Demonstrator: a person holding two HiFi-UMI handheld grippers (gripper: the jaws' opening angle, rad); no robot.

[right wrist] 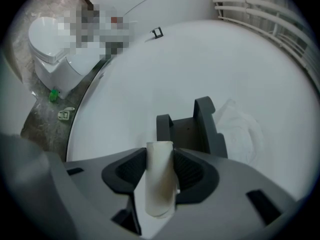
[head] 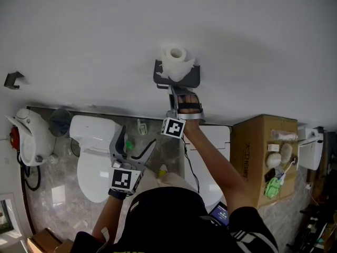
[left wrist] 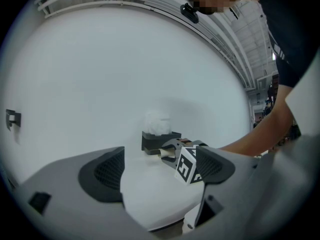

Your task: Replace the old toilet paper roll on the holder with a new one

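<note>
**Me:** Right gripper (right wrist: 160,156) is closest in: jaws part closed and clamped on the bare cardboard tube (right wrist: 160,181). The tube lies along the jaws, with its far end poking past the tips.

**B:** Surroundings?

**Me:** A white wall (head: 95,30) fills the front. The toilet (head: 89,157) is low left and the cardboard box (head: 258,152) low right, both well apart from the right gripper. There's a small hook (head: 13,79) far left on the wall.

**B:** Clearance?

**Me:** The wall is bare on both sides of the holder (head: 187,79). Nothing sits between the tube and the holder. Left gripper (head: 131,144) hangs low over the toilet, jaws wide apart with nothing in them.

**B:** Roll position?

**Me:** The full roll (head: 175,58) sits on top of the holder, with a loose sheet draped down the front. The tube's far end is just in front of the holder's two arms, below the roll. Can't tell if it touches.
</note>
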